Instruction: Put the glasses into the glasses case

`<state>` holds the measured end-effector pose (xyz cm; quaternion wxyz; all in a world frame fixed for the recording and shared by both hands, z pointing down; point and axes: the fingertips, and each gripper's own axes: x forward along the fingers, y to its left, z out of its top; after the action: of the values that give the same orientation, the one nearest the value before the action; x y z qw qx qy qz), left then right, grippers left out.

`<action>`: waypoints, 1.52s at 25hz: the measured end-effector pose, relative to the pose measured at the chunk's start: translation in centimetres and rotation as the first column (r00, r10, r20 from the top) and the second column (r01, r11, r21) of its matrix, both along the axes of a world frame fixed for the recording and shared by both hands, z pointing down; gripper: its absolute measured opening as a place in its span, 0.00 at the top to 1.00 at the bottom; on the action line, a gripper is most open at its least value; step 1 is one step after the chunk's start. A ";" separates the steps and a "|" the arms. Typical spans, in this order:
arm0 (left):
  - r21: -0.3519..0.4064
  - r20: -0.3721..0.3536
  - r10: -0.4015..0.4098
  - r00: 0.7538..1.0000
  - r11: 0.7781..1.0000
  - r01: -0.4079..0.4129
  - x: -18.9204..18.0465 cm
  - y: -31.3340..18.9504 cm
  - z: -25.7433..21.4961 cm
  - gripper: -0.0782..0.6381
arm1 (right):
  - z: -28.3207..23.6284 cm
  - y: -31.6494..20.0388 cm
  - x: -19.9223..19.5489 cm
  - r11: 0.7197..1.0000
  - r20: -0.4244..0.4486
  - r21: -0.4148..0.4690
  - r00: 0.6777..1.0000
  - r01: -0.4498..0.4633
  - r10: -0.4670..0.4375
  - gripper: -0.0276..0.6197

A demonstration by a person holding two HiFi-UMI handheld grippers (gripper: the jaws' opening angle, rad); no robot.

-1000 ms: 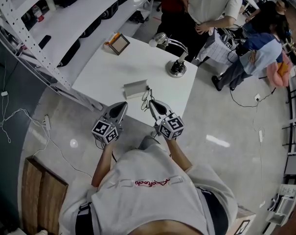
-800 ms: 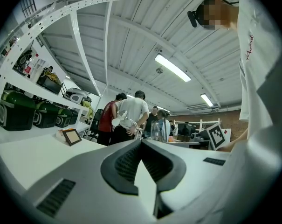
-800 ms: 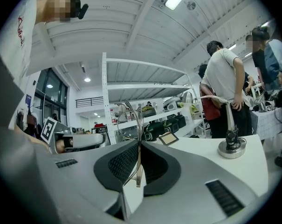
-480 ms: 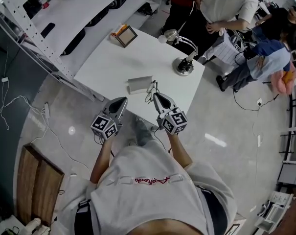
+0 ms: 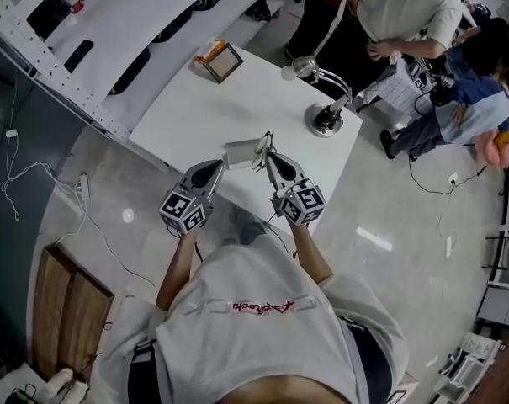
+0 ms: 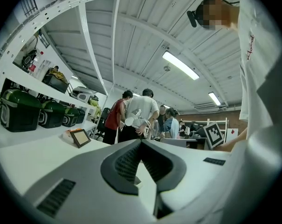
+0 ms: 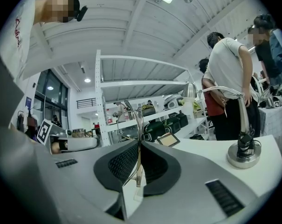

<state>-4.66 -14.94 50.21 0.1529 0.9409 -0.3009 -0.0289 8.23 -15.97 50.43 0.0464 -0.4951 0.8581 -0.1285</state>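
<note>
My right gripper (image 5: 269,156) is shut on the thin wire-framed glasses (image 5: 261,147), which stick up from its tips by the right end of the pale grey glasses case (image 5: 240,152) on the white table (image 5: 195,108). In the right gripper view the glasses (image 7: 134,118) stand upright, pinched between the dark pads of that gripper (image 7: 140,143). My left gripper (image 5: 218,167) is at the near left corner of the case; I cannot tell if it touches it. In the left gripper view its jaws (image 6: 141,143) meet at the tips with nothing between them.
A desk lamp (image 5: 326,120) stands at the table's far right, also seen as the lamp (image 7: 243,148). A small framed picture (image 5: 219,60) sits at the far edge. White shelving (image 5: 111,23) runs along the left. Several people (image 5: 405,15) stand beyond the table.
Both grippers have moved forward over the table toward the case. The glasses went with the right gripper and now sit at the case's right end.
</note>
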 end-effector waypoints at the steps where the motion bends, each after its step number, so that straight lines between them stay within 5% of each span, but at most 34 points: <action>1: -0.002 0.003 -0.003 1.000 1.000 0.003 -0.1 -0.5 0.1 0.87 | 0.1 -0.5 0.0 1.000 0.001 -0.003 1.000 0.000 0.000 0.94; 32: -0.232 0.020 -0.061 0.998 0.971 0.064 0.0 -6.1 8.2 0.87 | 10.5 -5.5 -0.5 0.951 -0.006 -0.292 0.994 0.100 -0.106 0.94; 35: -0.240 0.029 -0.065 0.997 0.968 0.070 -0.1 -6.0 8.4 0.87 | 11.2 -5.3 -0.9 0.945 -0.074 -0.299 0.984 0.132 -0.161 0.94; 38: -0.243 0.035 -0.075 0.997 0.967 0.081 -0.5 -6.0 8.5 0.87 | 11.5 -4.8 -2.1 0.933 -0.233 -0.289 0.930 0.213 -0.284 0.94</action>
<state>-5.16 -20.98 58.70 0.2623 0.9027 -0.3409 0.0141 6.12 -20.80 61.97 -0.1528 -0.3962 0.8882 -0.1753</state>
